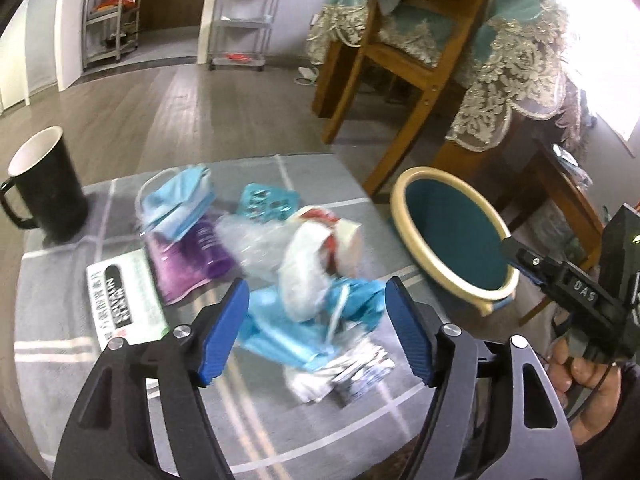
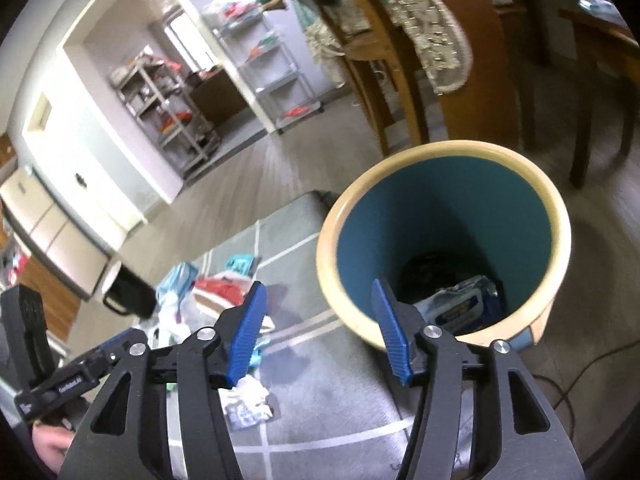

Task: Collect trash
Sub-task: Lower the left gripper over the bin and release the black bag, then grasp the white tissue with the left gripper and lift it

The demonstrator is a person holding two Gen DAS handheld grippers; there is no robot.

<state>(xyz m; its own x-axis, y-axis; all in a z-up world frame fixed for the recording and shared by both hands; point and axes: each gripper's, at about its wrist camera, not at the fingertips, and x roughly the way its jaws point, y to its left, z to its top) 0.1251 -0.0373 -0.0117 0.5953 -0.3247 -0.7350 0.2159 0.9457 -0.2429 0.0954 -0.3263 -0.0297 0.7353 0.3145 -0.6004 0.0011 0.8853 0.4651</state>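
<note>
A heap of trash lies on the grey lined tablecloth [image 1: 60, 352]: blue face masks [image 1: 176, 204], a purple packet [image 1: 188, 260], a teal blister pack [image 1: 266, 200], a clear bag [image 1: 252, 248], a white and red wrapper [image 1: 316, 252], a teal wrapper [image 1: 280, 332] and a foil wrapper [image 1: 356, 372]. My left gripper [image 1: 317, 282] hovers open over the near part of the heap, pads clear of it. The cream-rimmed teal bin [image 2: 440, 152] stands beside the table. My right gripper [image 2: 318, 284] is open and empty at the bin's near rim. A blue and white packet [image 2: 460, 304] lies inside the bin.
A black mug [image 1: 48, 188] stands at the table's far left, and a green and white leaflet [image 1: 124, 300] lies flat near it. A wooden chair [image 1: 400, 92] and a lace-draped table [image 1: 520, 60] stand behind the bin. Metal shelves [image 1: 240, 12] line the far wall.
</note>
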